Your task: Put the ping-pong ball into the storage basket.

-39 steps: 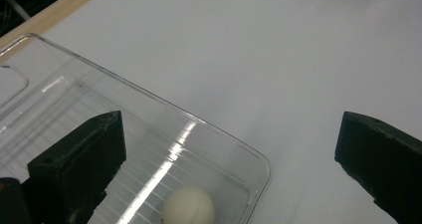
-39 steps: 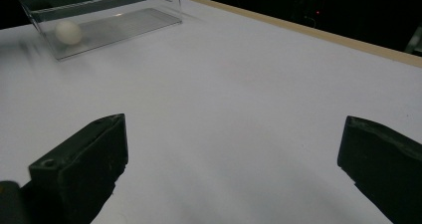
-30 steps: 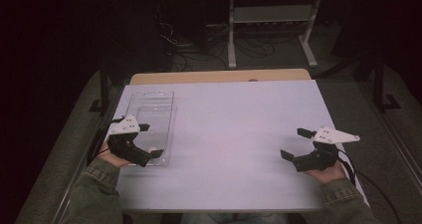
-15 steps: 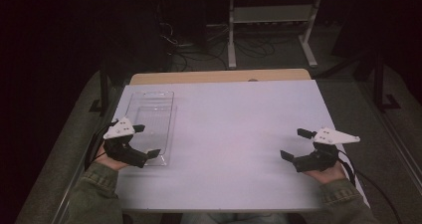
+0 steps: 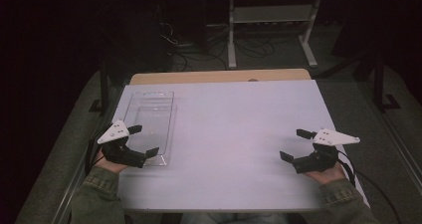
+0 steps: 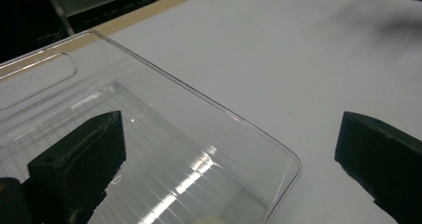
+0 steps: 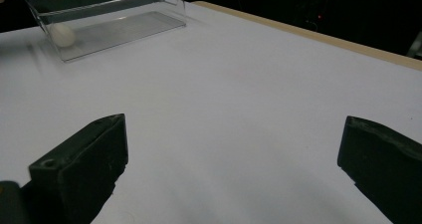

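Left gripper (image 5: 142, 142) hovering released at near corner of clear tray (image 5: 149, 115), one jaw over its inside, one outside. Right gripper (image 5: 297, 145) released, sitting well apart over white tabletop (image 5: 229, 134). Small white ball (image 7: 62, 35) lying in tray's near end.

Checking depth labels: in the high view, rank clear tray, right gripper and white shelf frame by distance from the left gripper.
1. Clear tray, at the left gripper, table's left side.
2. Right gripper, across the table's near edge.
3. White shelf frame, on the floor beyond the table.
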